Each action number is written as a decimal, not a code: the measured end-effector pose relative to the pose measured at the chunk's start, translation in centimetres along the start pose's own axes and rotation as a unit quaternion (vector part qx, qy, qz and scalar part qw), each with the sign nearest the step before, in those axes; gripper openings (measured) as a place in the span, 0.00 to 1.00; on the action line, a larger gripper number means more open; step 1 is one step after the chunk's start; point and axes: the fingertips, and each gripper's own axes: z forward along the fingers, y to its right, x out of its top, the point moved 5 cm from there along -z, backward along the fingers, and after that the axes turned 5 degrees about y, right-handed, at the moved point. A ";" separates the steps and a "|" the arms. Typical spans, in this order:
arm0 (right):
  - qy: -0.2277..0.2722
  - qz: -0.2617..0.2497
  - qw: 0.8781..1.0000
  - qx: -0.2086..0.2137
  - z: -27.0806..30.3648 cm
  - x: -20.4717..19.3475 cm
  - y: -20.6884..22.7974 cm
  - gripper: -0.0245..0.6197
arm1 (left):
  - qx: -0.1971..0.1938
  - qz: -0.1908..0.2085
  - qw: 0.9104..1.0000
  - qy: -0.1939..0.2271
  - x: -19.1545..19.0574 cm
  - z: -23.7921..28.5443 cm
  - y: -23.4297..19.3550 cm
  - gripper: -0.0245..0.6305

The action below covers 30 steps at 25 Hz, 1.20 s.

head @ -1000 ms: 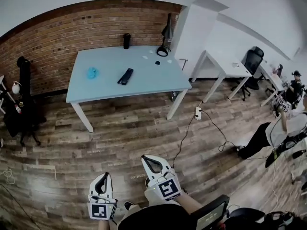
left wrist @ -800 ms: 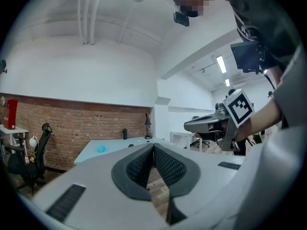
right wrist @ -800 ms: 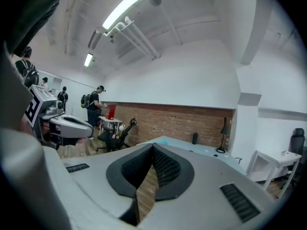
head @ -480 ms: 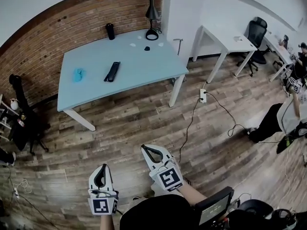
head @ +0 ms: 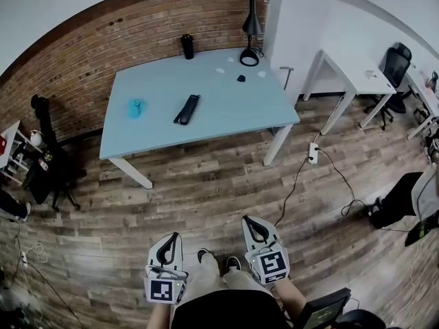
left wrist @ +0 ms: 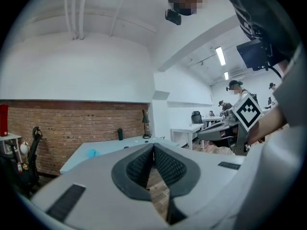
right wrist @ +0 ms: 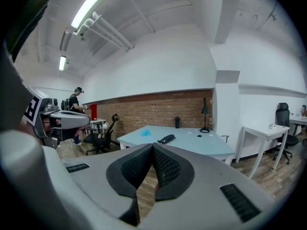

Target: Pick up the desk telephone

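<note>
Ground is being gained on the pale blue tabletop [head: 226, 118], larger than a second ago, where the slim black desk telephone [head: 186, 109] is lying untouched; left tongs [head: 173, 240] and right tongs [head: 248, 222] are being carried shut, empty.

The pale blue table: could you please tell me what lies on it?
A long black telephone handset, a small blue object, a black cylinder, a black desk lamp; nothing covers its top.
</note>
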 end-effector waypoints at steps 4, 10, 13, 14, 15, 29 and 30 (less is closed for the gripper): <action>-0.010 -0.015 1.000 -0.012 2.5 1.5 0.2 0.05 | 0.001 -0.022 0.999 0.031 -0.7 3.0 -2.9 0.07; -0.021 -0.039 0.999 -0.016 6.7 3.7 -1.0 0.05 | -0.028 -0.042 0.998 0.023 -0.9 6.2 -7.3 0.07; -0.022 -0.049 0.999 -0.006 8.7 4.6 -2.4 0.05 | -0.038 -0.062 0.997 0.018 -1.6 7.2 -9.4 0.07; -0.022 -0.054 0.998 -0.002 9.4 4.7 -2.8 0.05 | -0.040 -0.069 0.997 0.016 -2.2 7.6 -10.1 0.07; -0.024 -0.057 0.998 0.001 9.9 4.5 -3.1 0.05 | -0.040 -0.076 0.996 0.016 -2.7 7.9 -10.7 0.07; -0.026 -0.029 0.999 0.035 21.0 3.3 3.3 0.05 | -0.018 -0.064 0.998 -0.022 -3.2 18.0 -13.9 0.07; -0.022 -0.023 0.999 0.038 21.8 3.5 4.3 0.05 | -0.017 -0.061 0.998 -0.024 -2.9 19.1 -13.9 0.07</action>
